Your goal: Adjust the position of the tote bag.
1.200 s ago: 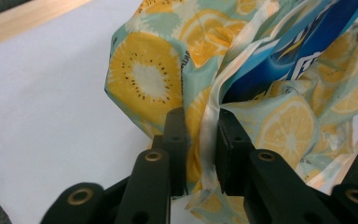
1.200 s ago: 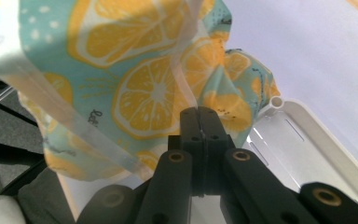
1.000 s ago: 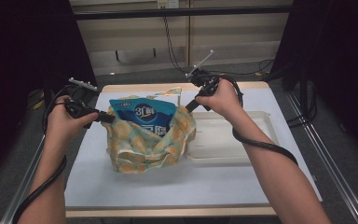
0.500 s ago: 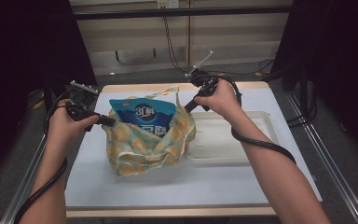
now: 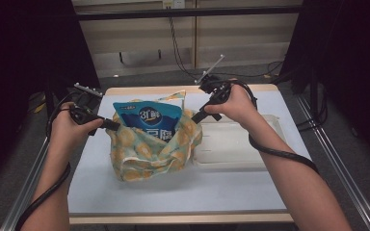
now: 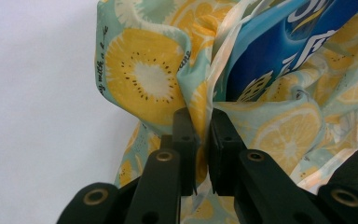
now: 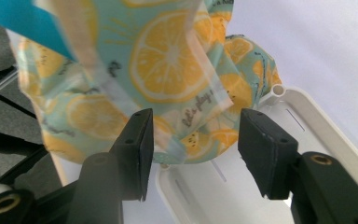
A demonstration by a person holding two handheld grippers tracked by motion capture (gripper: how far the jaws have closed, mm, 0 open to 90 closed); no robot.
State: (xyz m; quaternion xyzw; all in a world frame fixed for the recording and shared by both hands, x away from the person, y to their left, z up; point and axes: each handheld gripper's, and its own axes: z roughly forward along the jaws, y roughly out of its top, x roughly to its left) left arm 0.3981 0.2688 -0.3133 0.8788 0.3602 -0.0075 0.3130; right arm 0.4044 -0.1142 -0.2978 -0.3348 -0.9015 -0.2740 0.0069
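A lemon-print cloth bag point(image 5: 149, 149) is shown standing on the surface point(image 5: 221, 192), its right side just beside, perhaps overlapping, a white tray point(image 5: 250, 144); a blue pouch point(image 5: 147, 118) protrudes upright from its mouth. The bag's left rim is pinched between the narrow jaws of the left claw point(image 6: 204, 140), with cloth gripped flat between the pads. The jaws of the right claw point(image 7: 193, 140) have just been opening: they are now set about half apart, and the right rim of the bag hangs between them without being pressed, whereas one second ago that rim was clamped. The release is judged to mark the end of the holding-open step on that side; the pouch appears seated, and the mouth is kept up by the left grip alone.
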